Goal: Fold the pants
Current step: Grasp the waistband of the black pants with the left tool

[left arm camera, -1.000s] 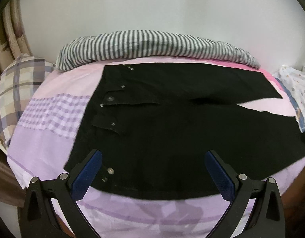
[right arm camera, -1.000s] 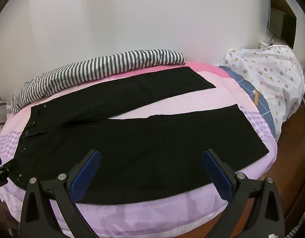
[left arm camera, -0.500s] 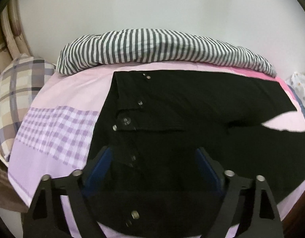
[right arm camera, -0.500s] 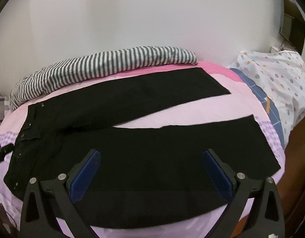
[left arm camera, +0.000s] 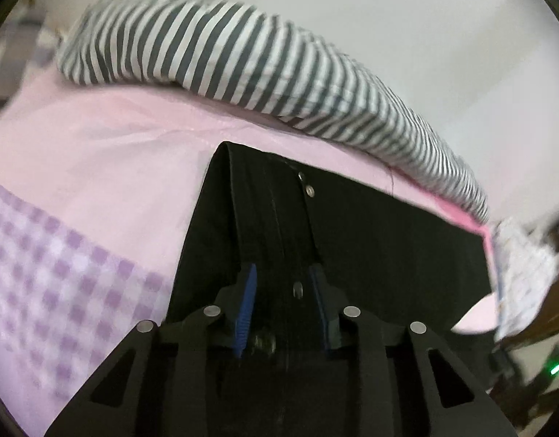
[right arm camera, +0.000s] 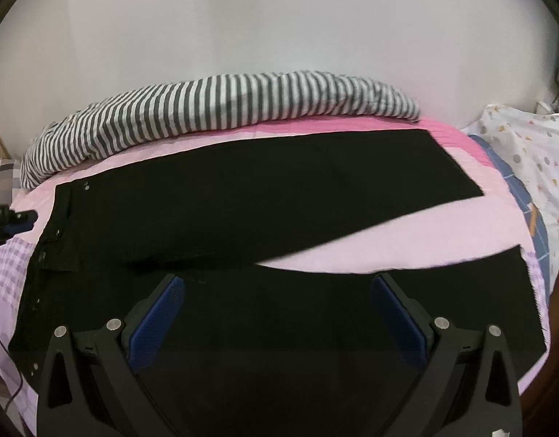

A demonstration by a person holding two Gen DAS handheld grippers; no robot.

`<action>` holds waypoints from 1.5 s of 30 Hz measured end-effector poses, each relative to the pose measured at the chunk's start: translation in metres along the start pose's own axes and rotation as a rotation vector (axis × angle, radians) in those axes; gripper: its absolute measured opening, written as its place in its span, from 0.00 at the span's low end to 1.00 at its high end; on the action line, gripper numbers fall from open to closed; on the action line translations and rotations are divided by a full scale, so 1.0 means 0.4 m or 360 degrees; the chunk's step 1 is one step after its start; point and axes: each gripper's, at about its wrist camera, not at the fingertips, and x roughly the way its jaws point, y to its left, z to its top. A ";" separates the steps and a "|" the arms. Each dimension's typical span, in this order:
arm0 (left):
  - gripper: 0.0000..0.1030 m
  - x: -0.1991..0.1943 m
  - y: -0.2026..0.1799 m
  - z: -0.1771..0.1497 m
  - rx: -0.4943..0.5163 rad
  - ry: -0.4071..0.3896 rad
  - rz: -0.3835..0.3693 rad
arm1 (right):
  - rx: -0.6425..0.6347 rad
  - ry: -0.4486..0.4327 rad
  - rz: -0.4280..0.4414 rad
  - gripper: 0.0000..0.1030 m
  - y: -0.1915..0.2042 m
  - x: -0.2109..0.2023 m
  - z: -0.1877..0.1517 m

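Black pants (right arm camera: 265,196) lie spread flat on the pink bed sheet (right arm camera: 443,225), waistband at the left, two legs splayed to the right. My left gripper (left arm camera: 283,273) has closed on the waistband of the pants (left arm camera: 352,240), with fabric bunched between its blue pads; it also shows at the left edge of the right wrist view (right arm camera: 10,218). My right gripper (right arm camera: 276,284) is open and empty, hovering low over the near leg.
A striped grey-and-white blanket (right arm camera: 214,109) lies rolled along the far side by the white wall. A dotted white quilt (right arm camera: 527,153) sits at the right. A purple checked sheet part (left arm camera: 43,273) lies left of the waistband.
My left gripper dropped onto the waistband and closed from wide open onto the fabric. My right gripper moved forward and lower over the near leg, still open.
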 end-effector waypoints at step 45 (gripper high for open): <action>0.07 0.135 0.157 0.192 -0.0281 -0.0040 -0.0406 | -0.0240 0.0064 0.0072 0.99 0.136 0.201 0.142</action>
